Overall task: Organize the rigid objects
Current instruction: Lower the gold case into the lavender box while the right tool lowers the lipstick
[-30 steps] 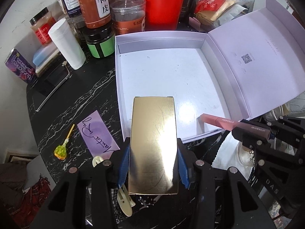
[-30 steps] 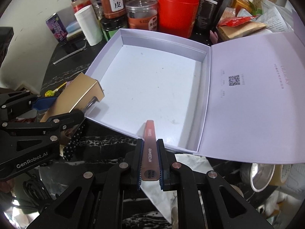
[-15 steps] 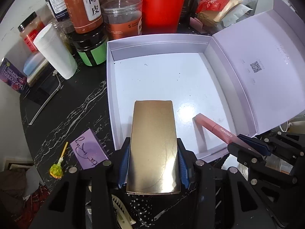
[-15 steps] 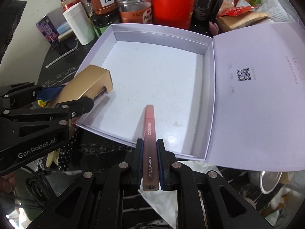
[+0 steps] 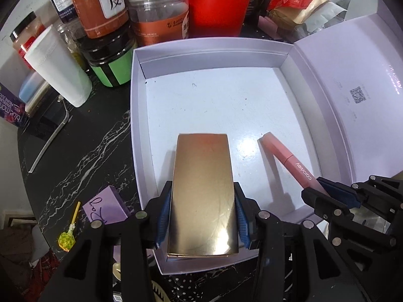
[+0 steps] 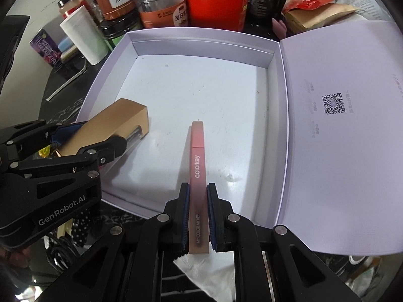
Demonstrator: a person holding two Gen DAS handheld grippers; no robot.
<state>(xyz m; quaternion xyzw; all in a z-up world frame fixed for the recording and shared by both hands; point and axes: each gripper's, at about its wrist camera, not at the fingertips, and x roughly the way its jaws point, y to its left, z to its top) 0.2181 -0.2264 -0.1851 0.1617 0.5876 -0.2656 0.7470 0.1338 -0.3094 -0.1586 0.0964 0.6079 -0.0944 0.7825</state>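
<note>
Left hand-held gripper [image 5: 202,216] clamps gold box [image 5: 202,191]; right hand-held gripper [image 6: 197,214] clamps pink tube [image 6: 197,156]; both over open lavender box [image 6: 191,42].

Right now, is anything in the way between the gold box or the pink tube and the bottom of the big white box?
Nothing visible: the floor of the white box is bare under the gold box and the pink tube.

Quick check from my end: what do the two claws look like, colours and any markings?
Both are matte black angular plastic linkages with round silver screw heads. Each finger carries a ribbed blue pad. The left claw bears white "GenRobot.AI" lettering on its side; the right claw shows no lettering. No cables or sleeves are in view.
</note>
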